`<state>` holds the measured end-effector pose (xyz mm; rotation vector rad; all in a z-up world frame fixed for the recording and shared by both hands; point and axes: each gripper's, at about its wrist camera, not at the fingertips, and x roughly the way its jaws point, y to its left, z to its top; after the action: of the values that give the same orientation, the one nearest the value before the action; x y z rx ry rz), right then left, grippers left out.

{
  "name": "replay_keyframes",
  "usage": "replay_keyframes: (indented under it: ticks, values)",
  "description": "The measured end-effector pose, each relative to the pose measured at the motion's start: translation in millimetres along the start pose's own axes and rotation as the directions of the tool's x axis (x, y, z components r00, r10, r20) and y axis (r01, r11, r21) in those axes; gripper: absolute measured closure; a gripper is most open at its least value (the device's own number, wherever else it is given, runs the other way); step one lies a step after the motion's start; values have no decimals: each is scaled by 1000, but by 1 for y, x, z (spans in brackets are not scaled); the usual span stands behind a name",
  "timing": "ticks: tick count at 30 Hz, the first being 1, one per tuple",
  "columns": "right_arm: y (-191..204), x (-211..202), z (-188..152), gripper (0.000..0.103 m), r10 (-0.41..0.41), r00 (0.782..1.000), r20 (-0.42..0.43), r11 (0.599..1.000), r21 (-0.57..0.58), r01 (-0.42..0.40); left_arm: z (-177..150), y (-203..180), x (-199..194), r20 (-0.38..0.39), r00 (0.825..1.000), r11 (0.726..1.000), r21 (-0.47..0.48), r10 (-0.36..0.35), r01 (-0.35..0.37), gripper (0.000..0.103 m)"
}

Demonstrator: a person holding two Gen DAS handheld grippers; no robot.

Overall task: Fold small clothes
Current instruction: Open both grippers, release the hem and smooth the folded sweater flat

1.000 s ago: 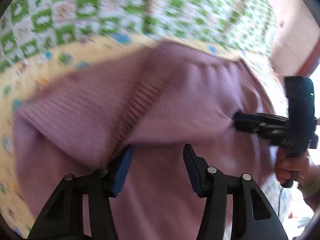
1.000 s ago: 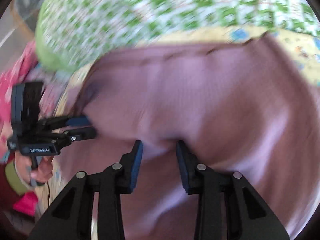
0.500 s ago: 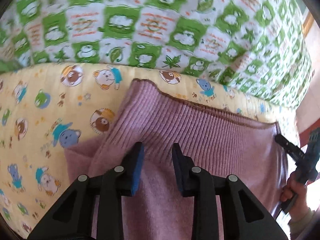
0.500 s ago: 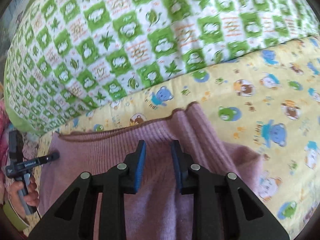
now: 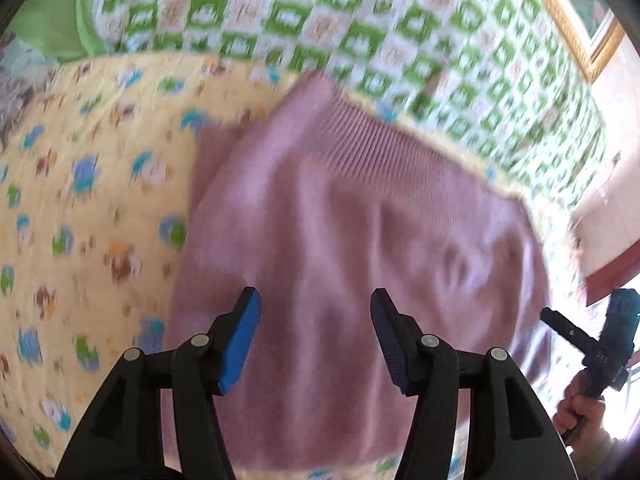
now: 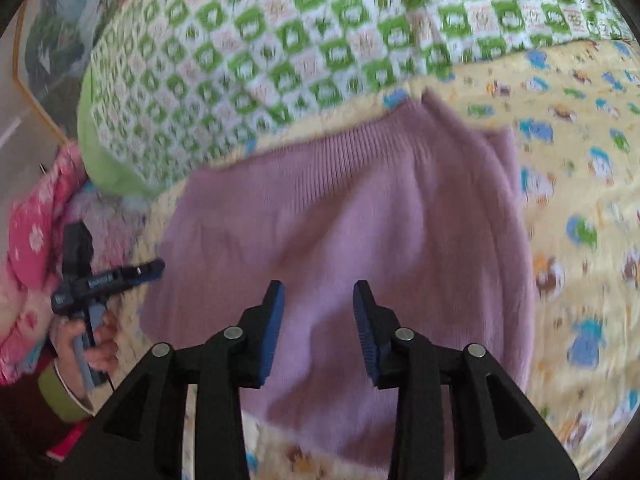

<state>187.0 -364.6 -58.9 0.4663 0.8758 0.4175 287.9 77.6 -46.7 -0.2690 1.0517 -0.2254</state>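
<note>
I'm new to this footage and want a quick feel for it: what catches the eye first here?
A mauve knitted garment lies folded in the middle of a yellow animal-print sheet. Behind it rises a green-and-white checked quilt. Both grippers, left and right, hover open above it.

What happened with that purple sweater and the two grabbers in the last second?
Both grippers carried the sweater's near half toward the green quilt, laid it down folded, then let go and pulled back. The left gripper and right gripper have just been opening; nothing is between their pads. The purple sweater now lies folded on the yellow sheet, which stayed put.
</note>
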Motion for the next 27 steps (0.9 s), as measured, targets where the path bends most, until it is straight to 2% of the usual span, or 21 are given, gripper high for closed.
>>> replay_keyframes:
  ticks: [4, 6, 8, 10, 11, 13, 16, 19, 23, 27]
  values:
    - [-33, -3, -23, 66, -108, 993, -53, 991, 77, 112, -11, 25, 8, -20, 1000, 997, -68, 21, -23, 46]
    - [-53, -11, -29, 69, -129, 991, -37, 982, 134, 133, -10, 39, 10, -21, 998, 995, -84, 58, -60, 47]
    - [-64, -20, -32, 70, -157, 987, -26, 973, 167, 159, -11, 51, 11, -34, 998, 993, -109, 49, -52, 52]
    - [-66, -26, -32, 67, -199, 980, -18, 963, 183, 199, -12, 57, 6, -35, 996, 989, -115, 85, -88, 49]
    - [-66, -28, -30, 67, -191, 981, -13, 961, 201, 190, -13, 60, 4, -34, 994, 987, -122, 101, -104, 46]
    - [-63, -33, -27, 67, -164, 986, -2, 960, 230, 160, -18, 66, -7, -27, 997, 985, -154, 78, -81, 46]
    - [-48, -41, -22, 65, -155, 988, 18, 968, 203, 148, -31, 73, -24, -19, 998, 982, -179, 64, -66, 44]
    - [-31, -43, -20, 61, -130, 991, 36, 975, 184, 122, -46, 78, -38, -18, 998, 975, -216, 57, -59, 36]
    - [-3, -32, -11, 57, -82, 996, 36, 985, 152, 75, -70, 78, -49, -24, 999, 963, -266, 46, -51, 34]
    - [25, -10, -5, 56, -30, 999, 11, 994, 106, 29, -85, 77, -37, -51, 998, 949, -314, 22, -37, 33]
